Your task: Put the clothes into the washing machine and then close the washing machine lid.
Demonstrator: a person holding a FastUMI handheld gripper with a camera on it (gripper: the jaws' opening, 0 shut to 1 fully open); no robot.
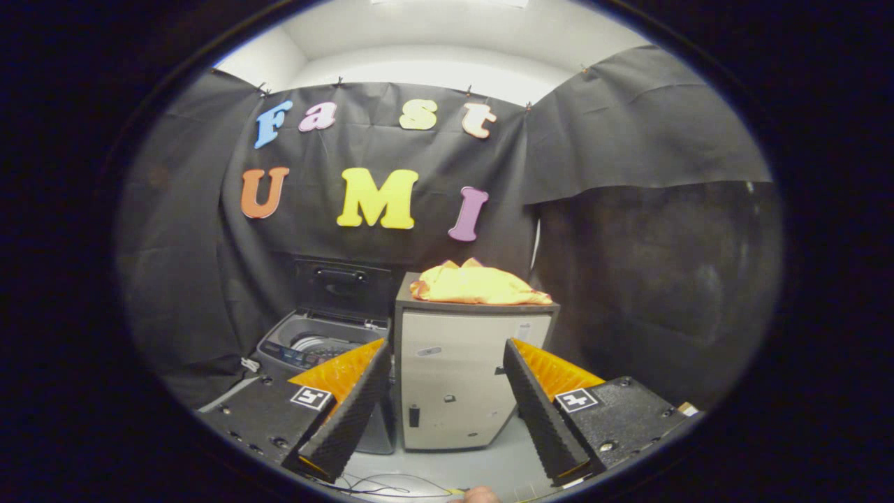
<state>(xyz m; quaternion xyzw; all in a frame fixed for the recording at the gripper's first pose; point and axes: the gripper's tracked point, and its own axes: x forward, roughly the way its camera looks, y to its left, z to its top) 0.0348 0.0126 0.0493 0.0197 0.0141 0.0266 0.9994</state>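
A yellow garment (pixel 477 285) lies bunched on top of a small grey cabinet (pixel 461 377), beyond my fingers. To the cabinet's left stands a grey top-loading washing machine (pixel 314 346) with its dark lid (pixel 342 286) raised upright against the booth wall, so the drum opening shows. My gripper (pixel 445 388) is open, well short of both, with nothing between its fingers. The left finger (pixel 353 402) hides part of the washer's front. The cabinet's front face sits in the gap between the fingers.
Black cloth walls close the booth behind and on both sides. A pale floor (pixel 447 464) runs below the cabinet, with thin cables (pixel 391 485) lying on it near my fingers. A bit of a person's hand (pixel 482 494) shows beneath the gripper.
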